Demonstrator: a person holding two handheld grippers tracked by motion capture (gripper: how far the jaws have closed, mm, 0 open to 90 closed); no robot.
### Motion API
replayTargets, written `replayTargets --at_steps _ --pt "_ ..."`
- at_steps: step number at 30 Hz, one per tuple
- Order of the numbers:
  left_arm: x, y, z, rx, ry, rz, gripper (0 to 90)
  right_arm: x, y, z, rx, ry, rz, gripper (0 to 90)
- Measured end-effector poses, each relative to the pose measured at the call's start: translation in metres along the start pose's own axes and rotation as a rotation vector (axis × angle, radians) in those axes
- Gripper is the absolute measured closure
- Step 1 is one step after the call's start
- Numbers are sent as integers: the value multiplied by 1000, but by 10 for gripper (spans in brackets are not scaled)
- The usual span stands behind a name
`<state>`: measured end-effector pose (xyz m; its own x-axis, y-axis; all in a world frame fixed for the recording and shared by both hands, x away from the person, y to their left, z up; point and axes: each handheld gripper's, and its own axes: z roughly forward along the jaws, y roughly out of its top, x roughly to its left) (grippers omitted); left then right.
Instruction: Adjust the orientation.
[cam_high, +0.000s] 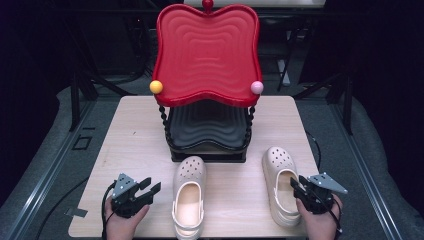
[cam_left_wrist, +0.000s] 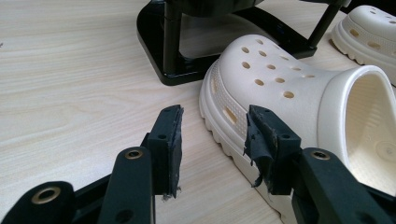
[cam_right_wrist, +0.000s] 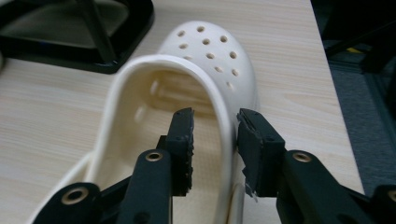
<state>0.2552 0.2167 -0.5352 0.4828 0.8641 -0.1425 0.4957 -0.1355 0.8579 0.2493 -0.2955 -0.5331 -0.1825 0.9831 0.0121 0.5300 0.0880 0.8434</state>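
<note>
1. Right clog (cam_high: 281, 185), lower right on the desk (cam_high: 130, 135): light, pliable foam; best gripped at its side wall.
2. Right hand-held gripper (cam_right_wrist: 215, 122): released, jaws straddling that wall without pressing.
3. Left hand-held gripper (cam_left_wrist: 212, 122): released, beside the left clog (cam_left_wrist: 299, 93).

Two cream clogs, the left clog (cam_high: 189, 195) and the right clog (cam_high: 280, 185); one two-tier stand (cam_high: 207, 145) bearing one red tray (cam_high: 206, 52) and one black tray (cam_high: 207, 125); two grippers, left gripper (cam_high: 154, 187), right gripper (cam_high: 296, 184).
</note>
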Motion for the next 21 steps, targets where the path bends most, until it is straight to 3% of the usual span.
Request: replayTargets --at_steps 2,5,8,15,21 --pt "0 0 1 2 0 0 559 -1 1 3 11 -23 -7 759" --pt "0 -1 1 4 1 -1 559 -4 3 0 17 -23 20 810" --pt "0 0 0 1 2 -4 559 -1 5 -4 42 -41 4 824" --pt "0 0 -1 0 2 -3 559 11 7 -17 60 -30 -19 829" --pt "0 1 -3 -8 3 -9 559 31 7 -26 68 54 -1 833"
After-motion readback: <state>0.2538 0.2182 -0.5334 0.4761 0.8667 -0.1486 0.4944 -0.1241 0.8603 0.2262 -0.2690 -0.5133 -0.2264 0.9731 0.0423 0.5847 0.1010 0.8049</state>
